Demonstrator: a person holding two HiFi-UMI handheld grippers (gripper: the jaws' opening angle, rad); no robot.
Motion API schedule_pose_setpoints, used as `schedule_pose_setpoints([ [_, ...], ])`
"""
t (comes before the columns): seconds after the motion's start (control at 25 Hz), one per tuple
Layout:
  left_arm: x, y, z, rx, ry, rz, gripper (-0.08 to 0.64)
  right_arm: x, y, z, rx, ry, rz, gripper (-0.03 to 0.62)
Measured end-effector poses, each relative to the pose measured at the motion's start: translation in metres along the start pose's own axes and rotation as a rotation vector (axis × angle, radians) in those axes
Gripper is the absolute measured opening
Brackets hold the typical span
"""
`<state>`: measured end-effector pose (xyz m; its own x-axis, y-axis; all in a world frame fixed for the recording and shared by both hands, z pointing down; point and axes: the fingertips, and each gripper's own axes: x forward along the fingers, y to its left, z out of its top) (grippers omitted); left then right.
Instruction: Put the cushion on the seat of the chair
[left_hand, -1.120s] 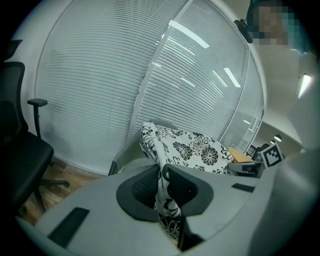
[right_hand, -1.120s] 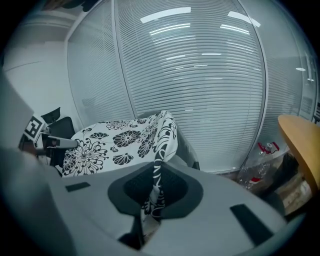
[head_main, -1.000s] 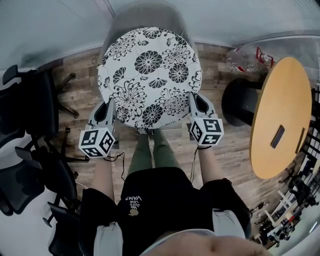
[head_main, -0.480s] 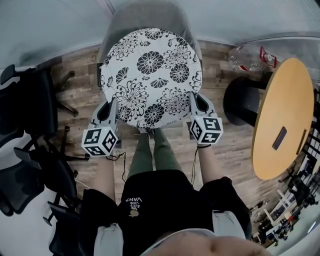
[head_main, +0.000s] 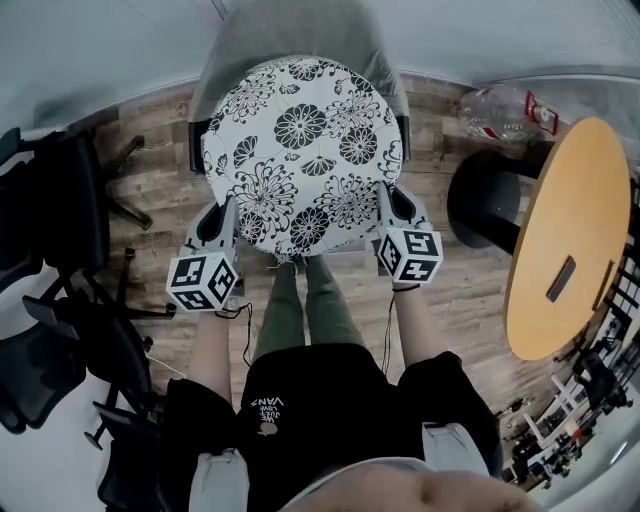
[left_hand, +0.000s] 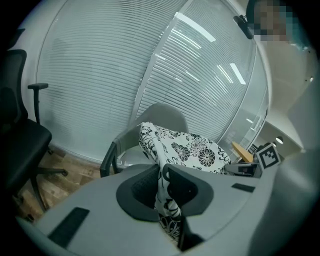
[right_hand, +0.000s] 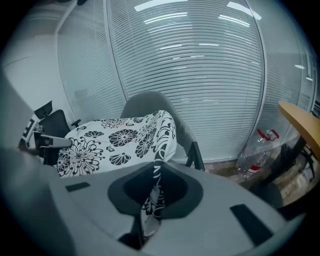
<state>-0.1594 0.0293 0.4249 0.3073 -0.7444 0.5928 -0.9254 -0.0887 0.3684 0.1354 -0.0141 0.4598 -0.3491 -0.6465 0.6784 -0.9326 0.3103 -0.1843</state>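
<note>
Both tongs are clamped on the cushion: the left tongs (head_main: 222, 216) pinch the near-left rim of the round black-and-white floral cushion (head_main: 300, 150), and the right tongs (head_main: 391, 208) pinch the near-right rim. The left gripper view confirms it, with fabric squeezed between the dark pads of the left tongs (left_hand: 161, 190) and the cushion (left_hand: 192, 150) spreading away ahead of them. It's the same in the right gripper view, where a fold of printed cloth is nipped tight in the right tongs (right_hand: 152, 192) and the cushion (right_hand: 115, 140) runs off to their left. Stretched between the two tongs, the cushion is held out over the grey chair (head_main: 290, 25), whose curved back rises just beyond it; whether its far edge touches the chair, I cannot tell. Compared with a second ago, very little has changed. The grips are the same and both tongs sit on the same spots of the rim, though a touch more of the chair's back now shows beyond the cushion. Right of the right tongs stand a round wooden tabletop (head_main: 570, 240) and a clear plastic bottle (head_main: 500, 112) on the floor, well apart from the chair.
</note>
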Motion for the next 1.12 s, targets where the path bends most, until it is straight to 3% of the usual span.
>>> schedule_pose_setpoints([
  [0.4,0.005,-0.001,0.005,0.001,0.011,-0.001,0.043,0.006,0.001,-0.002,-0.002,0.029,-0.005,0.034],
  [1.12,0.019,0.008,-0.019,-0.043,0.049,0.01,0.043,0.024,-0.006,-0.025,-0.004,0.071,-0.01,0.034],
])
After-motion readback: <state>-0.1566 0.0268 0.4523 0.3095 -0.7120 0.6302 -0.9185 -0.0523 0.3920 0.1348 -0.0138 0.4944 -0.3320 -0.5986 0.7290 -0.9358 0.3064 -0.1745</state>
